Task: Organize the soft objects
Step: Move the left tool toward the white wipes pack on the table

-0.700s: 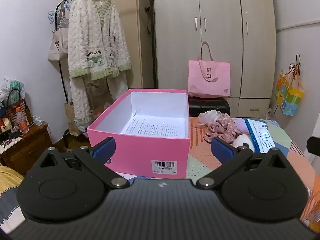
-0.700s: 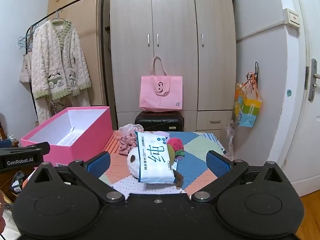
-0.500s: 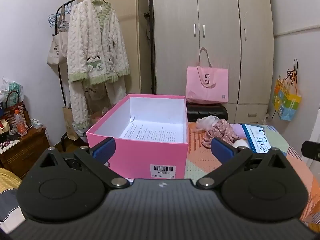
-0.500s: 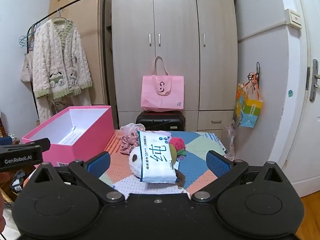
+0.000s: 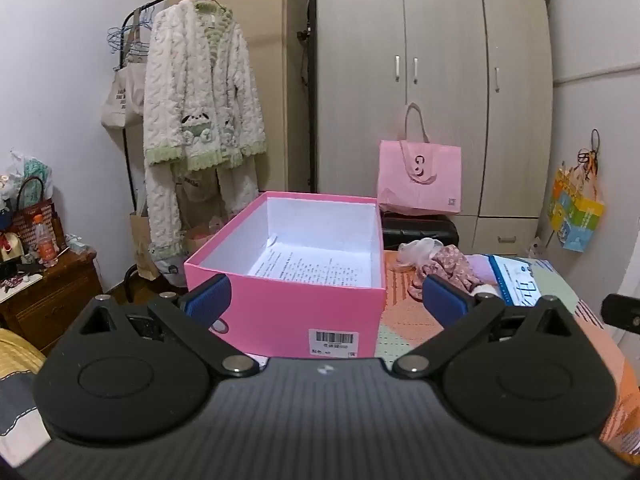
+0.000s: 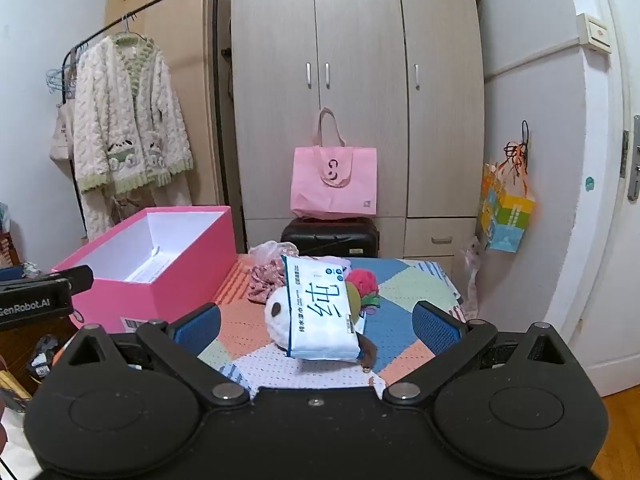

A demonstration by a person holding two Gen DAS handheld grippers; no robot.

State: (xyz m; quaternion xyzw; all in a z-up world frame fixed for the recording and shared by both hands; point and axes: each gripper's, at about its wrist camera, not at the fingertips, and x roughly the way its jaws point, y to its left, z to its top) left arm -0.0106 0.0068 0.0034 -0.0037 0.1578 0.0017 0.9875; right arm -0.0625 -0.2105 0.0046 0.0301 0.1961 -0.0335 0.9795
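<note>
Both grippers, left (image 5: 326, 300) and right (image 6: 316, 322), stand wide apart, holding nothing; soft pile (image 6: 316, 304) lies on table (image 6: 404, 280) beside empty box (image 6: 192, 240), likely awaiting packing.

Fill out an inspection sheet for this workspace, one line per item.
Surface: patchwork cover, bare at the right.
Job's things: open pink box holding only a printed sheet; wipes pack lying on a white plush, floral fabric and a red plush beside it.
Clutter: nothing seen beyond the pile.
Grippers: left tongs open before the box; right tongs open before the pile; both empty.
Cables: nothing seen.
Surroundings: wardrobe, pink bag on a black case, robe on a rack.
</note>
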